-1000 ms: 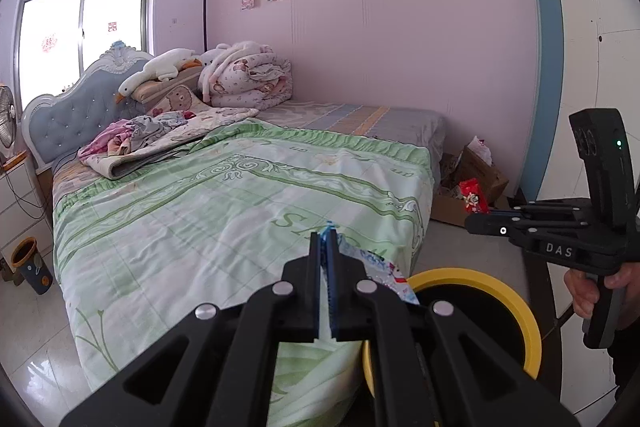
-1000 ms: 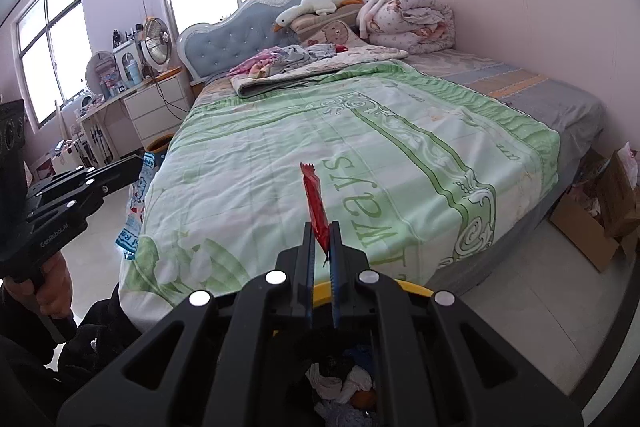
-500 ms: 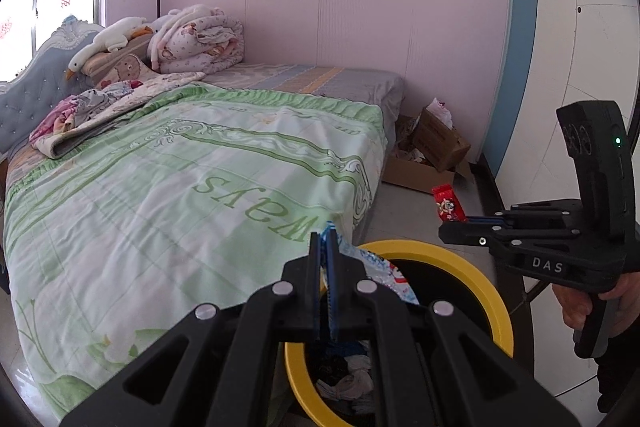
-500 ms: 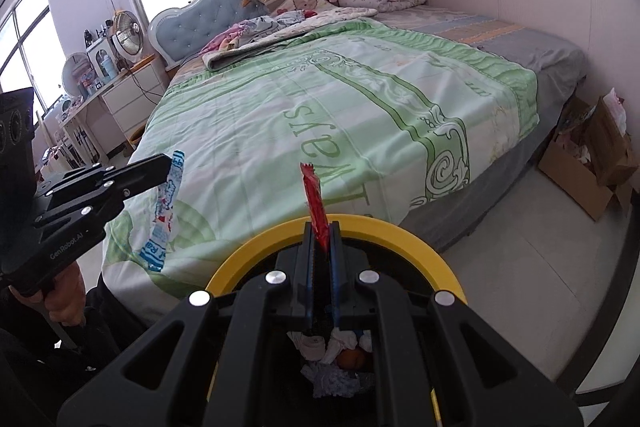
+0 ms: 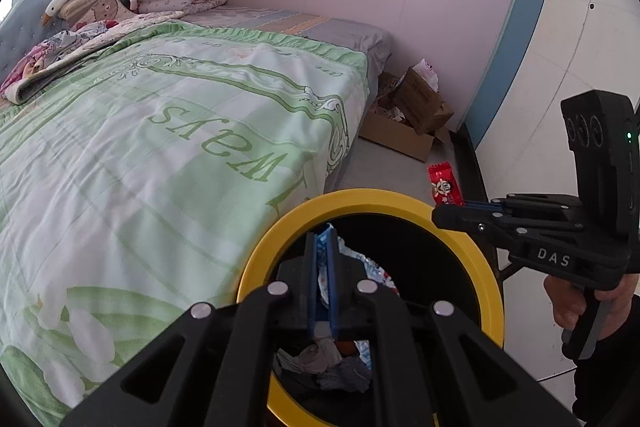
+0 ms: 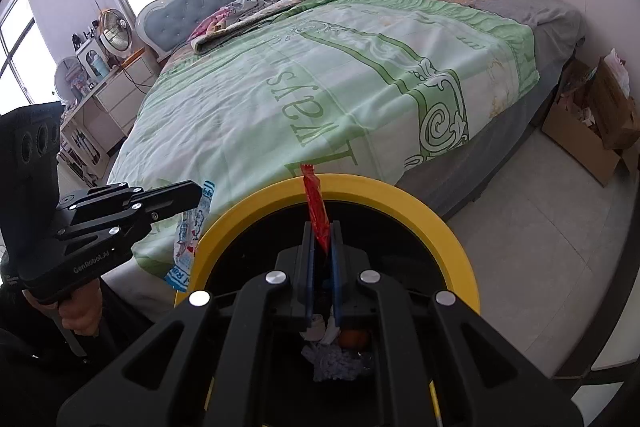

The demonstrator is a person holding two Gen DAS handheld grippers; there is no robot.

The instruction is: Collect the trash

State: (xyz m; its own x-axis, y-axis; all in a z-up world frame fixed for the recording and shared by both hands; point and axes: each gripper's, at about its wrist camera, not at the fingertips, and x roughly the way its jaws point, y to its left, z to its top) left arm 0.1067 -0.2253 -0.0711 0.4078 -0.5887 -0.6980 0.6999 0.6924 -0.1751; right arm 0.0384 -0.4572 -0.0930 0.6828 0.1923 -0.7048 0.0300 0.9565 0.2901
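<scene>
A yellow-rimmed black trash bin (image 5: 376, 199) stands on the floor by the bed's foot corner, with crumpled trash inside; it also shows in the right wrist view (image 6: 400, 195). My left gripper (image 5: 321, 239) is shut on a blue-and-white wrapper (image 6: 188, 235) and holds it over the bin's left rim. My right gripper (image 6: 322, 231) is shut on a red wrapper (image 6: 316, 207), which also shows in the left wrist view (image 5: 442, 185), held over the bin's far right rim.
A bed with a green-and-white quilt (image 5: 180, 131) lies left of the bin. An open cardboard box (image 5: 404, 119) with paper scraps sits on the floor by the pink wall. A white bedside cabinet with a fan (image 6: 116, 35) stands at the far left.
Both grippers have tipped down and moved in over the bin, each still holding its wrapper. The bin now fills more of both views.
</scene>
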